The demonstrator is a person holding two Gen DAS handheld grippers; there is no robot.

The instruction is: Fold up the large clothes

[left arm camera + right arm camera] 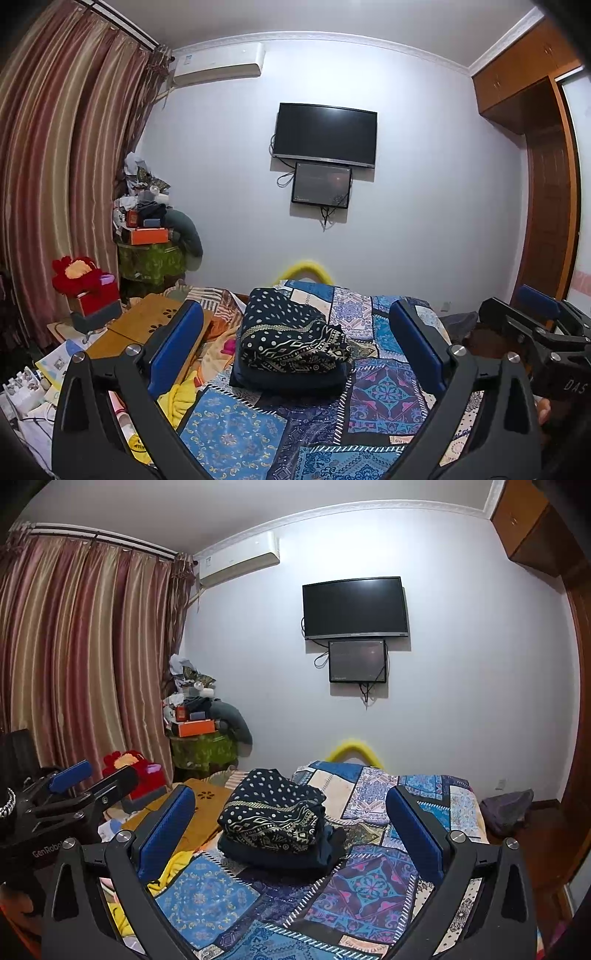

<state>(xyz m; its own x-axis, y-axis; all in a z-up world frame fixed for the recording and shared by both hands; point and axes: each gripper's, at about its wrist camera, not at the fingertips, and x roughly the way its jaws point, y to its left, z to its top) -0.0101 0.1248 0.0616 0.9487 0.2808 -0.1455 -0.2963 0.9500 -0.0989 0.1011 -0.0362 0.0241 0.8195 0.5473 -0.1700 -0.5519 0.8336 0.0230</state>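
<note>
Looking from the far left, I see striped curtains (55, 147) hanging down the wall, with a red plush toy (79, 275) below them and a cluttered stand (151, 254) in the far corner carrying an orange box (149, 235). Near that, at the left edge of the bed, a wooden folding tabletop (147, 321) lies beside a yellow cloth (181, 400).

My left hand-held gripper (295, 343) hovers above the bed (229, 435) with its blue pads (177, 343) spread wide apart, holding nothing. Framed between them, the folded clothes (291, 339) sit as a compact stack on the patchwork quilt, a dark dotted and patterned garment on top of a plain navy layer. The stack rests toward the far middle of the bed, clear of both grippers.

On the far wall above it hang a black television (325, 134) and a smaller screen (321, 184) just below, with an air conditioner (219, 62) up to their left.

My right hand-held gripper (291, 823) is likewise spread wide and empty, the stack (273, 812) sitting between its fingers but farther off. To the far right stands a wooden wardrobe (532, 85), and a dark bag (508, 808) lies on the floor beside the bed.
</note>
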